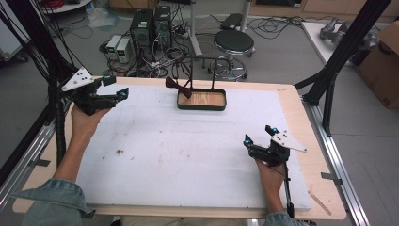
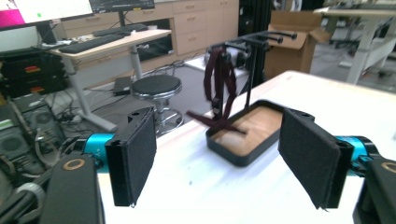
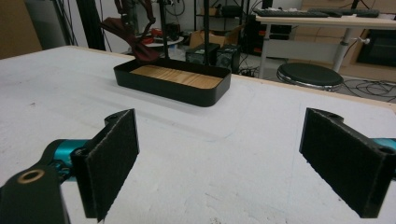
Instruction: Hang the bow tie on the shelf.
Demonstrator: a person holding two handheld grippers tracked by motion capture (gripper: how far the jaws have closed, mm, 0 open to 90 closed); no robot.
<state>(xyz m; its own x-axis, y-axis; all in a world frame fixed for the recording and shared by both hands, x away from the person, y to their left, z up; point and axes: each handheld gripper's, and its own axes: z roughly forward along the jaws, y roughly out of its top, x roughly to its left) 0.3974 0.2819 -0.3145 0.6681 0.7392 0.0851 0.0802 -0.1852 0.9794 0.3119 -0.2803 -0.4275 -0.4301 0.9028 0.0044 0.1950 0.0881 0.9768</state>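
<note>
We hold the left gripper [image 1: 109,89] and right gripper [image 1: 260,135] well apart, jaws of both spread and empty. The dark red bow tie [image 1: 178,87] hangs from the black rack [image 1: 202,59] over its wooden-floored tray [image 1: 201,107]. We judge a slow, level approach best, jaws bracketing the knot.
</note>
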